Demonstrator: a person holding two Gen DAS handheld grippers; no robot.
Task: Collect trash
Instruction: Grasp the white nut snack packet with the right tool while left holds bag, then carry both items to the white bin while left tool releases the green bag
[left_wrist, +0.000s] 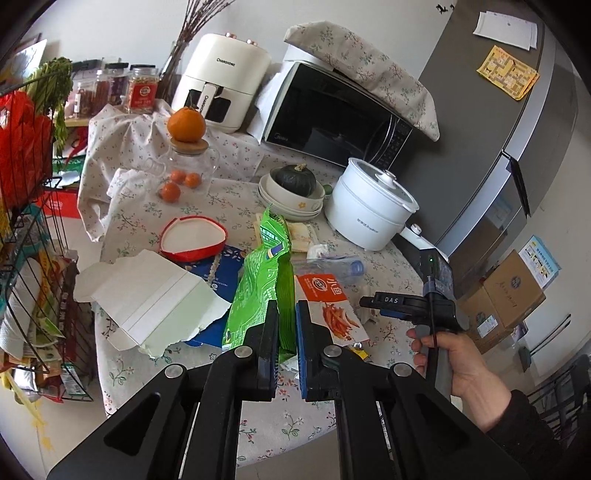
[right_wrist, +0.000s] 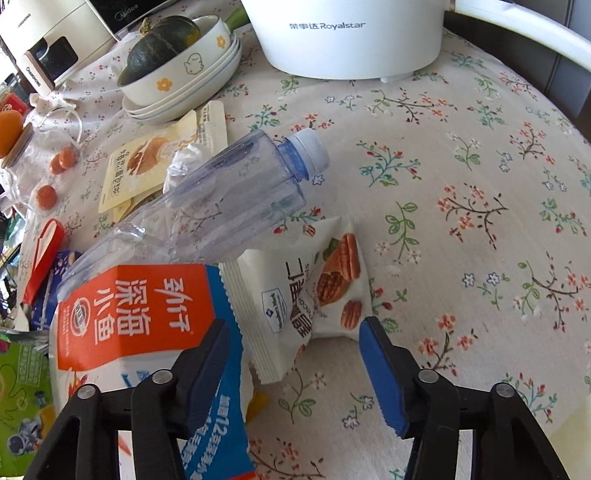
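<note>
Left wrist view: my left tongs (left_wrist: 286, 332) pinch the floppy green wrapper (left_wrist: 264, 280) above the table (left_wrist: 258, 435), while my right tongs (right_wrist: 295, 363) gape around the light, crinkly pecan packet (right_wrist: 314, 295), best grabbed mid-body.

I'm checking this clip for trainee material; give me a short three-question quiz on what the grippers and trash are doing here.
1. True or false: the left gripper is shut on the green bag.
2. What lies between the open fingers of the right gripper? A) clear bottle B) pecan packet C) orange
3. Fill in: the clear bottle lies on its side with its base resting on the ____ packet.

Key: 1. True. 2. B, the pecan packet; the fingers are not closed on it. 3. Orange: the orange packet.
</note>
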